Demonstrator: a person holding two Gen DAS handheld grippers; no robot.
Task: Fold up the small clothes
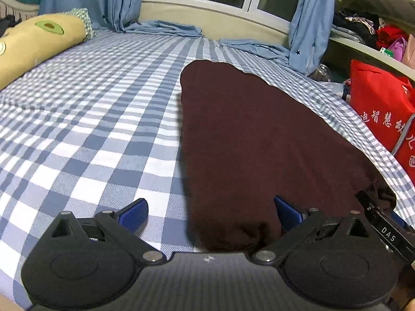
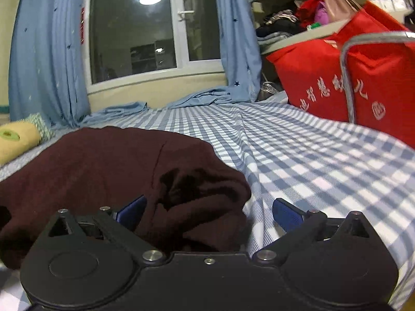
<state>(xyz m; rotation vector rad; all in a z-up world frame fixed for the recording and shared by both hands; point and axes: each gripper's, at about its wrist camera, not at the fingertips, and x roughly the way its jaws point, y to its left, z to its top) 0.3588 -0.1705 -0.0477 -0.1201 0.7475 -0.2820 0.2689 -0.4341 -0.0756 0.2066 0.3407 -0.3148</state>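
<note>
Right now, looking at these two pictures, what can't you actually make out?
- Garment type: both views show only a dark maroon heap; no sleeves or collar show.
- Its near edge: hidden behind each hand-held gripper's body, the left and the right.
- Red bag: cut off by the right edge in both views, so its print is partial.
- Shelf items: too small and jumbled in both views.
- Outside the window: dark, only reflections.

maroon garment [image 2: 109, 171] bunched between spread jaws, checked bedsheet [image 2: 311, 160]
</note>
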